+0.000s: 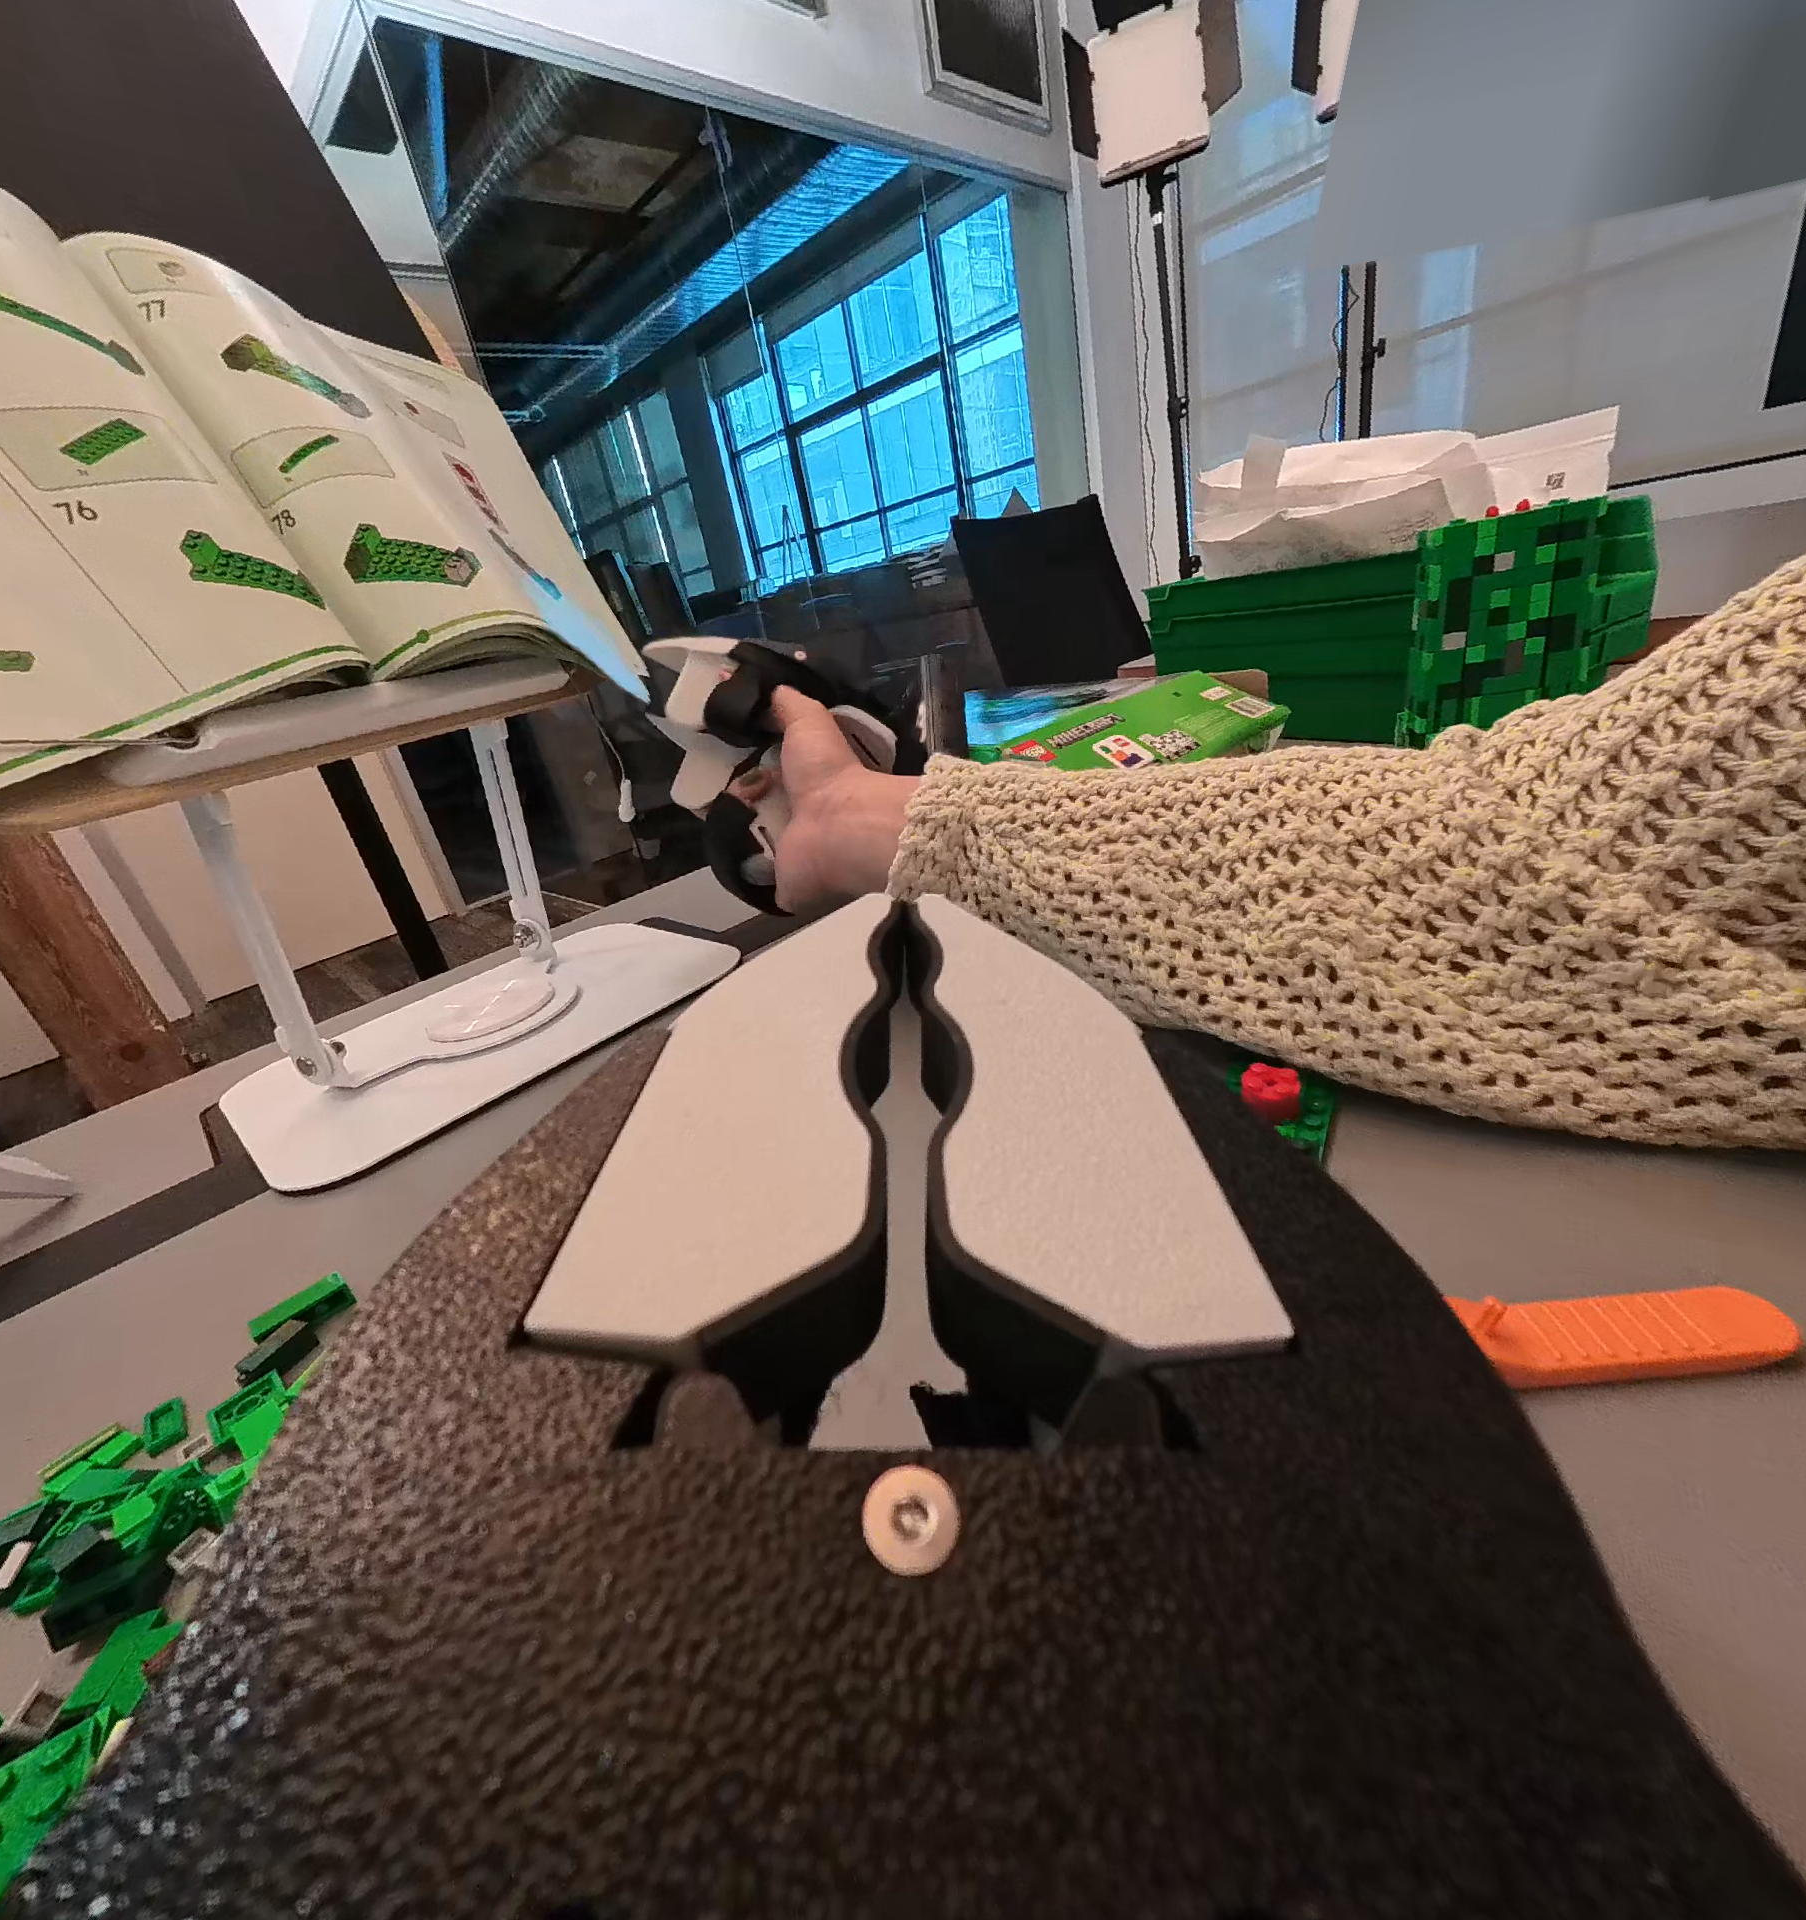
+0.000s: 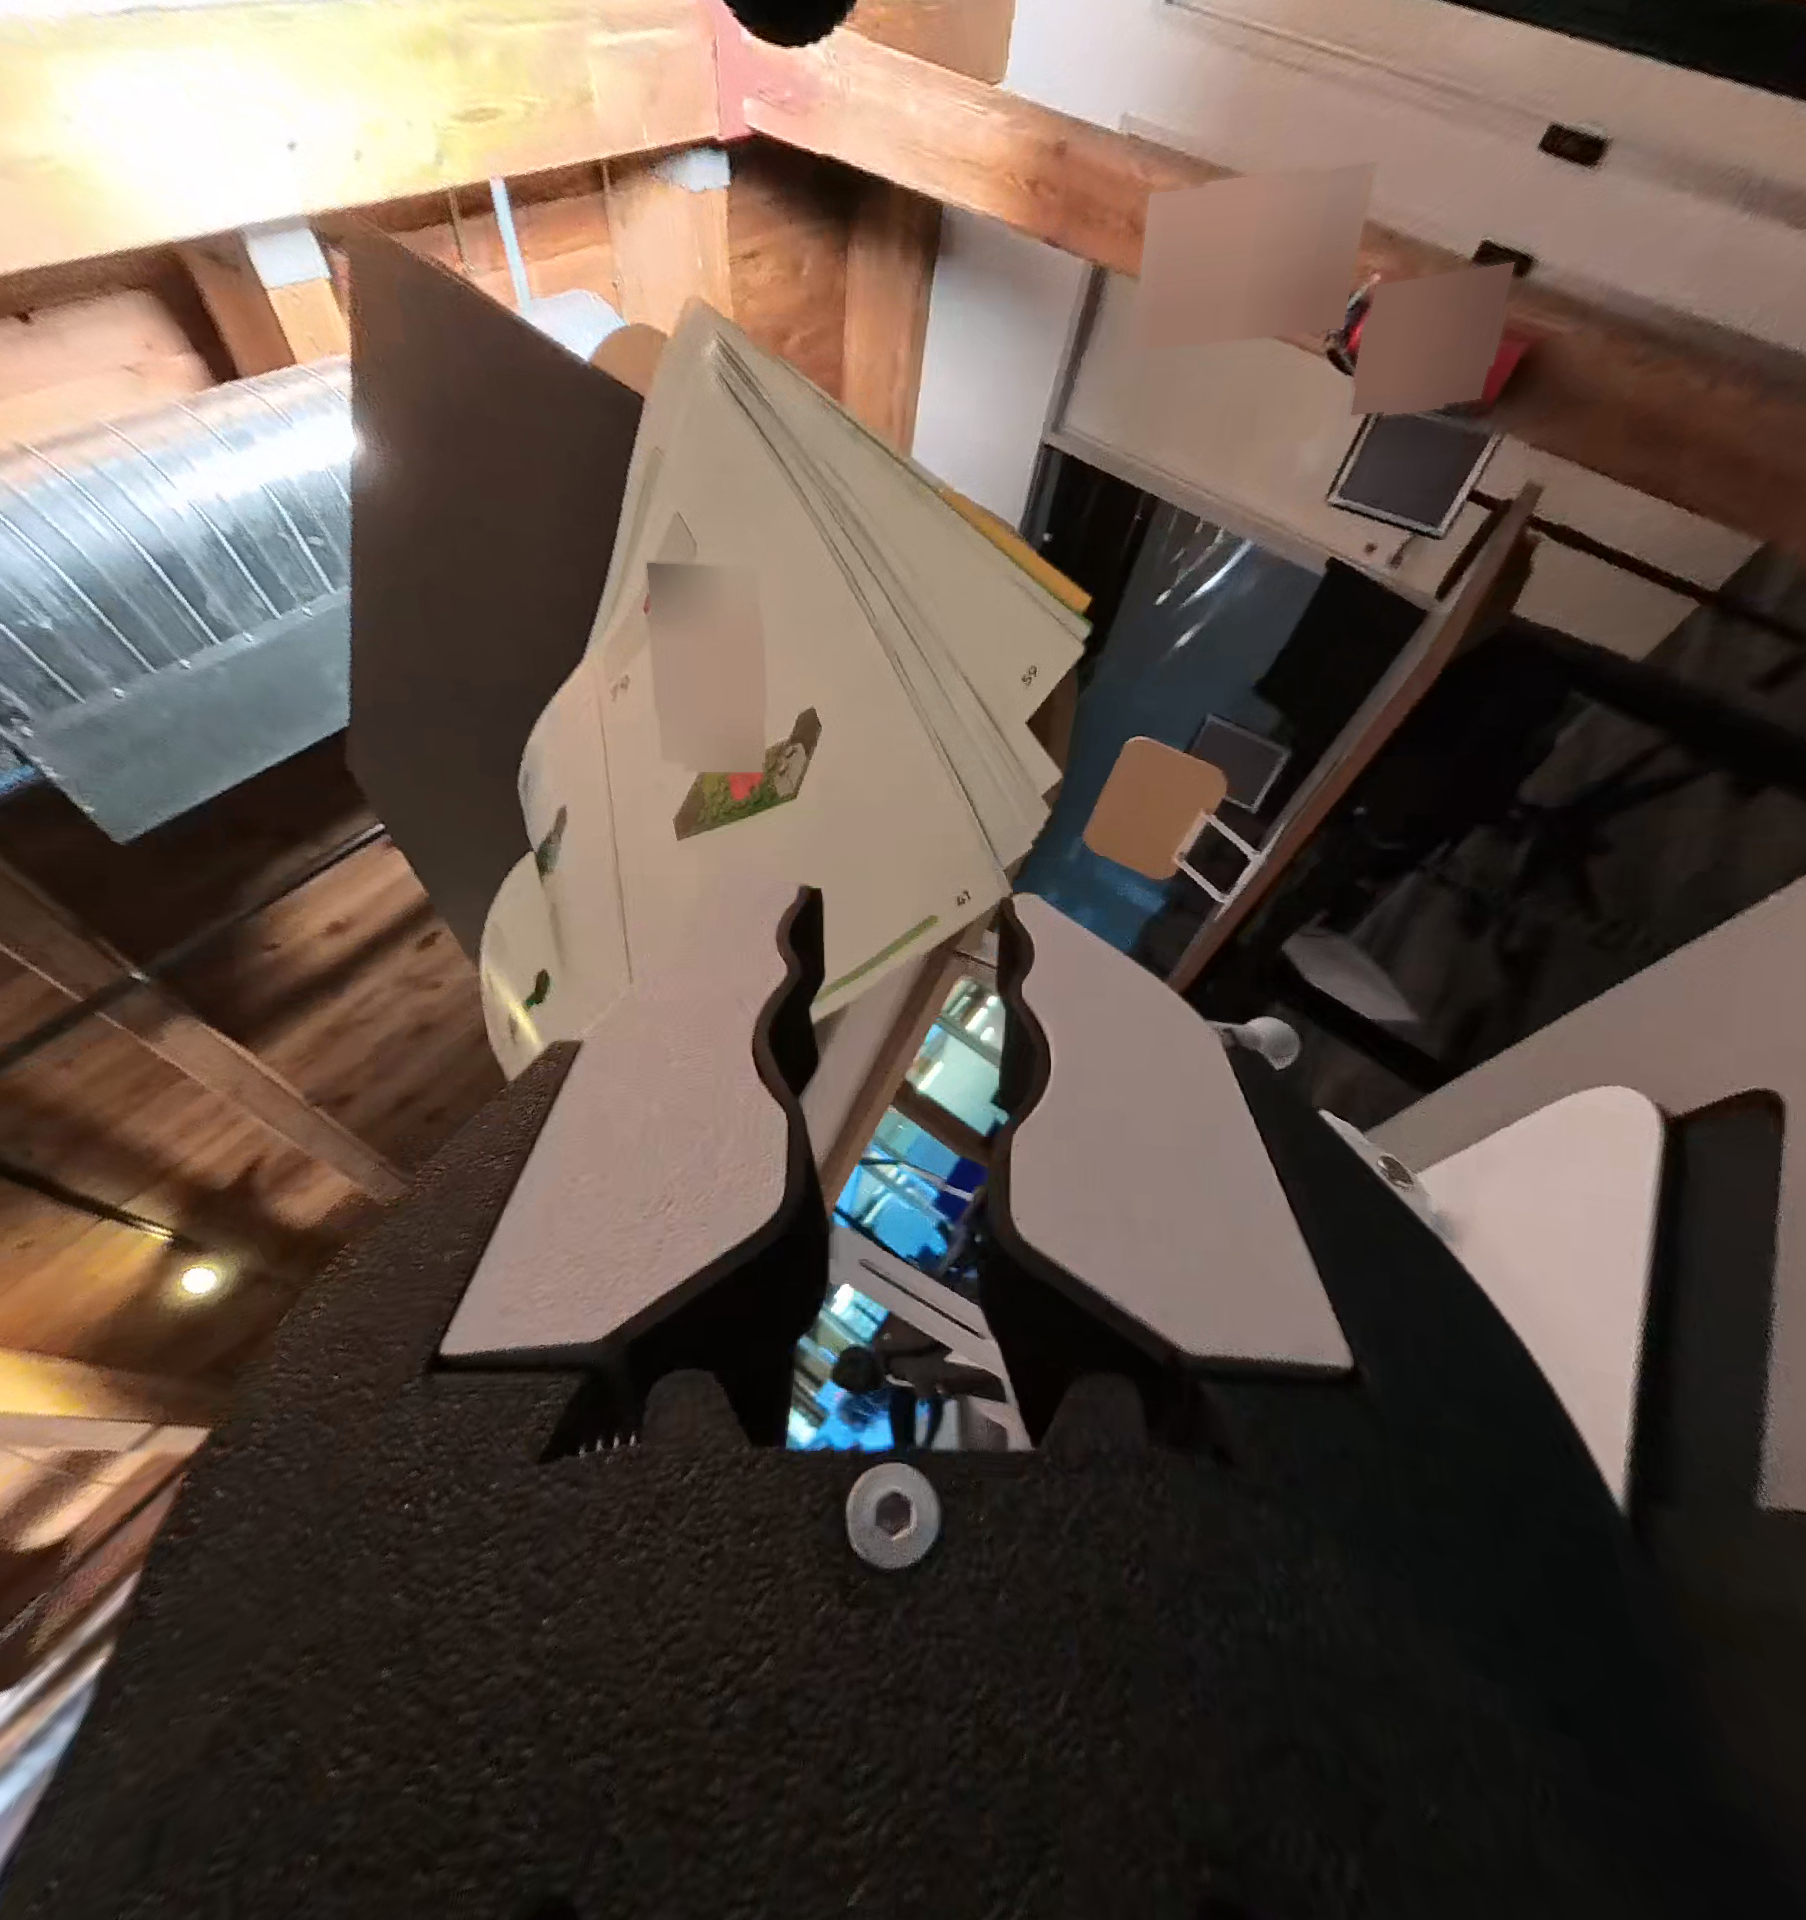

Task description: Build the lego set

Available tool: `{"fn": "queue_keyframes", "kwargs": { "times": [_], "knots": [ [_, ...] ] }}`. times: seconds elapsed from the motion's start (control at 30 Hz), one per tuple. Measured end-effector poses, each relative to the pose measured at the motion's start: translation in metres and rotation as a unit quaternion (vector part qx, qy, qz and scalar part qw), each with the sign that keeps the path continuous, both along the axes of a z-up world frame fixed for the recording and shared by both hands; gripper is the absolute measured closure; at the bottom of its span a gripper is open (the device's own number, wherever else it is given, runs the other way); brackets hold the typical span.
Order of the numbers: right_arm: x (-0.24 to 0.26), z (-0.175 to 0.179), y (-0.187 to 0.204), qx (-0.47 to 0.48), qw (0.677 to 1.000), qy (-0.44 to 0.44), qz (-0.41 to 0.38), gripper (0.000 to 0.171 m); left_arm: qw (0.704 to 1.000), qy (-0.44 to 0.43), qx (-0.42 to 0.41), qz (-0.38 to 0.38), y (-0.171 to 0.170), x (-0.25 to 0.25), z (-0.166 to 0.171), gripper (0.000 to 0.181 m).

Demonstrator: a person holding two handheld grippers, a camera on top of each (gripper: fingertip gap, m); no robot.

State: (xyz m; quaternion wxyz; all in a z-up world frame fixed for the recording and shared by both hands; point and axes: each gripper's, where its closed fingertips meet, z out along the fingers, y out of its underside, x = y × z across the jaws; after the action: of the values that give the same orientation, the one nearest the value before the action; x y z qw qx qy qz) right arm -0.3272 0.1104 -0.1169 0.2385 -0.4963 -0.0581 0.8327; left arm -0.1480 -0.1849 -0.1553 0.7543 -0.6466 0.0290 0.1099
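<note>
left gripper [image 1: 904,920] jaws pressed together, holding nothing, waiting over the table | right gripper [image 2: 909,904] jaws apart, reaching up to the corner of a page, likely to turn it | one instruction book [image 1: 203,447] on one white stand [image 1: 442,1039] | loose green bricks [image 1: 78,1507] lie left, too many to count | one orange tool [image 1: 1637,1335]

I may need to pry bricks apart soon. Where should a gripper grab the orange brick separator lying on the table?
Grip the orange brick separator across its long ribbed handle, coming from above. It lies flat on the grey table, so only its two narrow side edges give the fingers opposing faces. The closed left gripper looks nearest; it must open first.
</note>
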Motion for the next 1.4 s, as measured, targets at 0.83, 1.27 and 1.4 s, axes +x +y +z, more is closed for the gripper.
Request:
{"fn": "queue_keyframes", "kwargs": {
  "times": [0.83, 1.27, 1.4],
  "knots": [
    [0.005, 0.012, 0.004, -0.008, 1.0, 0.002, -0.024, 0.161, 1.0, 0.006, -0.003, -0.001, 0.001, 0.001, -0.001, 0.181],
    [0.029, 0.097, -0.107, 0.414, 0.901, 0.059, -0.119, 0.171, 0.997, 0.046, 0.003, 0.056, 0.002, -0.022, 0.019, 0.181],
    [0.036, 0.107, -0.171, 0.596, 0.784, 0.082, -0.152, 0.171, 0.99, 0.059, 0.01, 0.127, 0.013, -0.067, 0.079, 0.158]
  ]
}}
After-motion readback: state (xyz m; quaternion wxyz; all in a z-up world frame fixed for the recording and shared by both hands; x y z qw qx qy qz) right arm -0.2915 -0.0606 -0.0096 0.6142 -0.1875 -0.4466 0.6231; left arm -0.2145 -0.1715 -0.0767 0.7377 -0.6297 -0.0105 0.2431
